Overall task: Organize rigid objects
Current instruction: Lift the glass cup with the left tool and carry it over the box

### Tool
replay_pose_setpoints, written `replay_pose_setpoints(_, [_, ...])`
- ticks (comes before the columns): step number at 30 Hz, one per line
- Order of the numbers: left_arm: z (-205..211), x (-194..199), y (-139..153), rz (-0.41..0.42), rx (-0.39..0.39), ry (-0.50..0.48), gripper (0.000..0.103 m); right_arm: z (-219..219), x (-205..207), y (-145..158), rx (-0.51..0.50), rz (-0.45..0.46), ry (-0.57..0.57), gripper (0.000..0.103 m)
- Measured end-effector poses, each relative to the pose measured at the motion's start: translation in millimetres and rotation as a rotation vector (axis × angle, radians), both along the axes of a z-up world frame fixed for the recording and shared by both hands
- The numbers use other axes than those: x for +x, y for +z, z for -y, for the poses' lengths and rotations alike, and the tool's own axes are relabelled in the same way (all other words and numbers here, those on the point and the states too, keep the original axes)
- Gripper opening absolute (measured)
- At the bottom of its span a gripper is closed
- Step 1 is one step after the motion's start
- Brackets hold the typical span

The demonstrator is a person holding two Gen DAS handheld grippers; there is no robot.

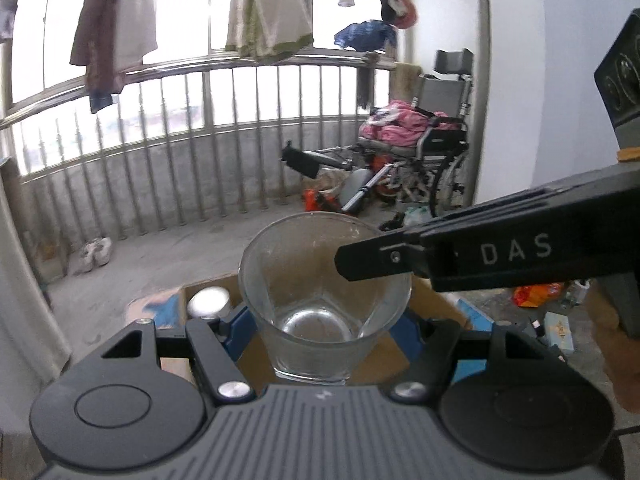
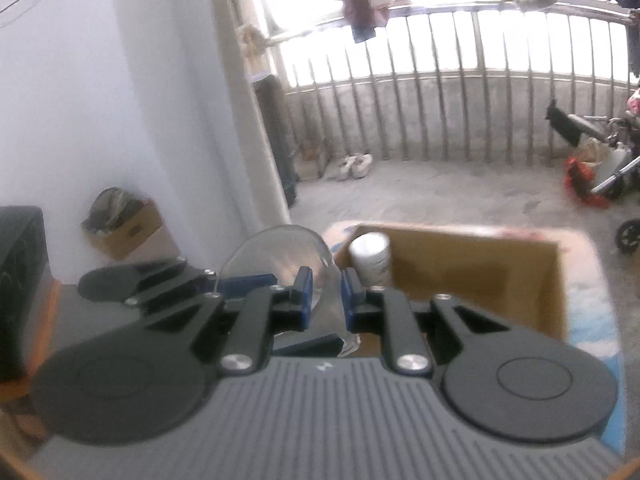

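Two claws share one glass (image 1: 324, 304): left claw (image 1: 326, 330) clasps its body, right claw (image 2: 323, 294) pinches its rim. Uneven pulling could drop it beside the cardboard box (image 2: 480, 264) at twelve o'clock.

A grey concrete floor (image 2: 420, 196) carries an open cardboard box (image 2: 556, 280) at six o'clock, a pair of pale shoes (image 2: 354, 166) at twelve, a smaller filled carton (image 2: 132, 234) at nine and a wheelchair (image 1: 424, 152) at two.

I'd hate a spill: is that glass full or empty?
Empty: the glass is clear to its bottom, with no liquid, held between the left gripper fingers.
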State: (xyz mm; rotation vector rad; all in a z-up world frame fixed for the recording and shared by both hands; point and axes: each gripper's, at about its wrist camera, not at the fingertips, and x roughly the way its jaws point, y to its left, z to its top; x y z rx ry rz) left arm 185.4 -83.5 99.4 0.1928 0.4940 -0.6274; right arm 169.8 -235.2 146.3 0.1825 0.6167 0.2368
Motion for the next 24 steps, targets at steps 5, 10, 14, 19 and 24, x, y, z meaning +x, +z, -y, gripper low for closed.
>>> replay_pose_setpoints(5, [44.9, 57.9, 0.1, -0.083, 0.010, -0.052, 0.071, 56.0, 39.7, 5.7, -0.019, -0.026, -0.044, 0.016])
replay_pose_setpoints(10, [84.1, 122.3, -27.9, -0.216, 0.018, -0.061, 0.071, 115.1, 97.1, -18.7, 0.014, -0.112, -0.070, 0.016])
replay_pose_setpoints(14, [105.8, 164.6, -61.0, -0.325, 0.038, -0.065, 0.071, 146.1, 135.8, -55.5, 0.019, -0.190, -0.082, 0.016])
replay_pose_setpoints(19, [128.1, 202.6, -99.7, -0.439, 0.054, -0.067, 0.071, 166.1, 175.1, -103.8, 0.013, -0.271, -0.090, 0.016])
replay_pose_setpoints(24, [142.6, 222.4, -127.2, -0.490, 0.073, -0.078, 0.071, 176.1, 189.8, -141.5, -0.012, -0.326, -0.085, 0.016])
